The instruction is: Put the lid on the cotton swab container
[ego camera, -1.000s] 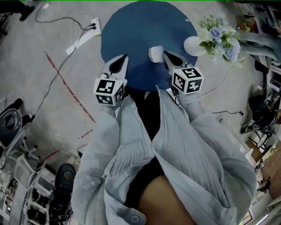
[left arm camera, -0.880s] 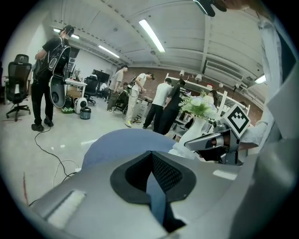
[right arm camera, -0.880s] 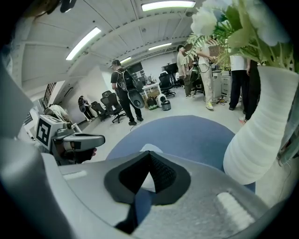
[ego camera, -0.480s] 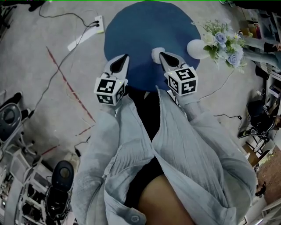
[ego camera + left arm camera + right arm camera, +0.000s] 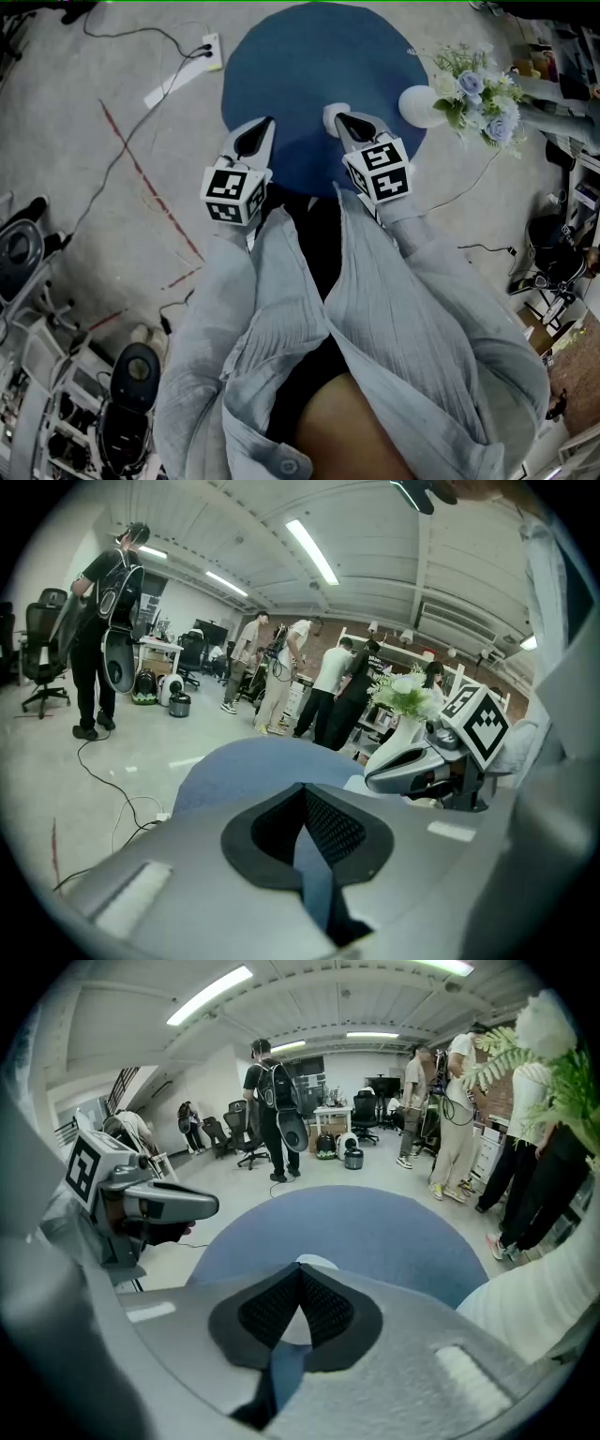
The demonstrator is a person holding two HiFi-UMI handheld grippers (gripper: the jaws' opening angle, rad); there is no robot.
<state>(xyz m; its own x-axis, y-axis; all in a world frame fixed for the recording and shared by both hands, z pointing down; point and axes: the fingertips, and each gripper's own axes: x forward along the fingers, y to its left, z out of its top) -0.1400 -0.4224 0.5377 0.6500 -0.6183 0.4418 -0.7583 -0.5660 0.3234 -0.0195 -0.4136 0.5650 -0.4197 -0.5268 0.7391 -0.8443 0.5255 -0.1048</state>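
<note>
Right gripper point(image 5: 343, 120) tips sit right at the cotton swab container point(image 5: 332, 114). Jaws are closed with nothing in them.
I see the white container point(image 5: 315, 1262) near the middle of the blue table point(image 5: 319, 56), just past the closed tips. Left gripper point(image 5: 266, 124) is also closed and empty, over the table's near-left edge. I can't tell if the lid's on.

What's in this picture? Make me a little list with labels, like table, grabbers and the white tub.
Table: round and blue
Cotton swab container: white, on the table, right at the right gripper's tips
Lid: cannot tell whether it is on
Left gripper: jaws together, nothing between them, over the table's near edge
Right gripper: jaws together at the tips, the container just beyond them
Vase of flowers: by the table's right edge
</note>
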